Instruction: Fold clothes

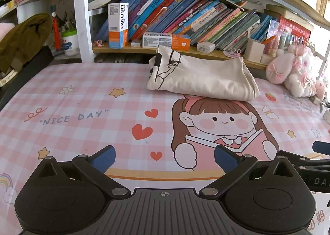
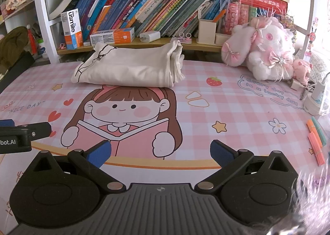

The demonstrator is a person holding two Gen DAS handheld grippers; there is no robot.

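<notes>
A cream garment (image 1: 202, 76) with a black line drawing lies folded into a thick bundle at the far side of the pink checked desk mat (image 1: 82, 95). The right wrist view shows the same folded garment (image 2: 127, 68), its stacked layers facing right. My left gripper (image 1: 164, 159) hovers open over the near part of the mat, well short of the garment, with nothing between its blue pads. My right gripper (image 2: 160, 153) is open too, empty, beside the left one over the cartoon girl print. Each gripper shows at the edge of the other's view.
A bookshelf (image 1: 144, 49) with leaning books and toothpaste boxes (image 1: 118, 26) runs right behind the garment. Pink plush toys (image 2: 266, 49) sit at the back right. A charger and cable (image 2: 315, 95) and coloured sticks (image 2: 315, 142) lie at the right edge. An olive jacket (image 1: 22, 39) hangs at left.
</notes>
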